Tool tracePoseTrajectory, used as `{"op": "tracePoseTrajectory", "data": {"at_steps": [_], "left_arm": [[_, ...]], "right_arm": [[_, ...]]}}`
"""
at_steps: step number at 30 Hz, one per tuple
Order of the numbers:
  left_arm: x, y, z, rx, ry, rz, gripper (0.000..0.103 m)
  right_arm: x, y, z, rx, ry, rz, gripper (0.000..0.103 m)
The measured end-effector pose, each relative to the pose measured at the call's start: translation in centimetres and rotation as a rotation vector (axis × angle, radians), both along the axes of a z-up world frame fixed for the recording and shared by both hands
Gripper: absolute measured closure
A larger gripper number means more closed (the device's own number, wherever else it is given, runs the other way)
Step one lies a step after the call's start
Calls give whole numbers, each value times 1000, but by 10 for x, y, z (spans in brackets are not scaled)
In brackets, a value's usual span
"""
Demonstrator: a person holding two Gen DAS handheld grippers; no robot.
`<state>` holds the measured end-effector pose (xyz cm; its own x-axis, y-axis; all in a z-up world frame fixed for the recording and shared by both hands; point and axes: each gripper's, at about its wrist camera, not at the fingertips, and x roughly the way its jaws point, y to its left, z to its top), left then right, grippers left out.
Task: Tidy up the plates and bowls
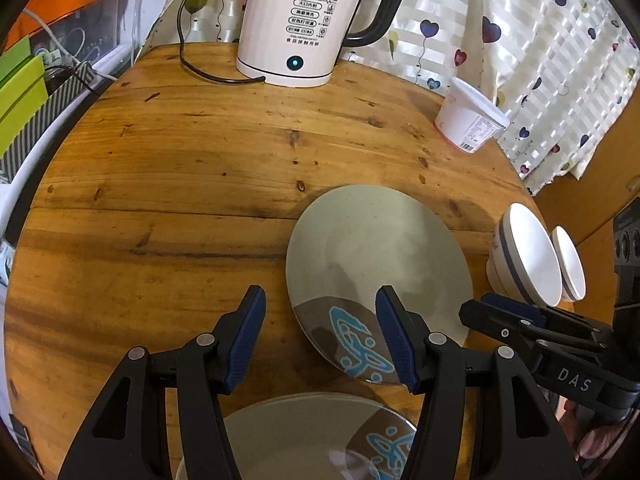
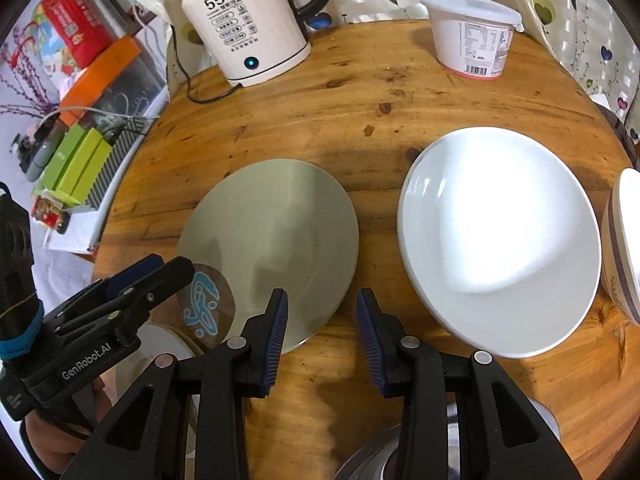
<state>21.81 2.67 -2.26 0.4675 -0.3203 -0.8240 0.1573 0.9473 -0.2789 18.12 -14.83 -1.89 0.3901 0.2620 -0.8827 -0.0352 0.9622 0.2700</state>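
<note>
Plates and bowls lie spread over a round wooden worktop [image 1: 160, 184]. Left wrist view: a grey plate [image 1: 372, 248] with a brown patch and blue motif at its near edge lies flat at centre right; a second grey plate [image 1: 304, 432] of the same pattern sits at the near edge, beneath the left gripper [image 1: 320, 300]. Its fingers [image 1: 250, 332] stand wide apart and hold nothing; the right-hand finger overlaps the near part of the first grey plate in the picture, though contact cannot be told. Two white bowls [image 1: 528, 256] with a dark band stand close together at the right edge, and the right gripper [image 1: 504, 312] enters from the right just near of them.

Right wrist view: the right gripper [image 2: 322, 300] has its fingers [image 2: 276, 332] parted and empty above bare wood, between the grey plate [image 2: 272, 236] on the left and a larger white plate [image 2: 500, 240] on the right. The two plates lie apart. A banded bowl [image 2: 624, 248] is cut off at the right edge. A metal object at the near edge is too hidden to identify.

At the far side stand a white electric kettle [image 2: 244, 28], marked 55 °C with a lit blue indicator, and a lidded white plastic tub [image 2: 472, 36]; a heart-patterned curtain [image 1: 540, 60] hangs behind.
</note>
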Motion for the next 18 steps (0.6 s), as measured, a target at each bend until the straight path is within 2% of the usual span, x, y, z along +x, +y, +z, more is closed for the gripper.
{"op": "tracePoseTrajectory", "data": {"at_steps": [4,6,8,18], "left_arm": [[4,-3,-5,-2,16,-11,51],[5,-3,-8,0,23,-16,58],[7,-4,-10,-4,31,-20,61],[11,-6,-13,12,29,-16,65]], "right_arm": [[5,2,-4,-2,15,0,68],[5,3,-6,-5,20,3,69],[7,4,-7,-7,24,6,71],[11,7,-12,-23,27,3,75]]}}
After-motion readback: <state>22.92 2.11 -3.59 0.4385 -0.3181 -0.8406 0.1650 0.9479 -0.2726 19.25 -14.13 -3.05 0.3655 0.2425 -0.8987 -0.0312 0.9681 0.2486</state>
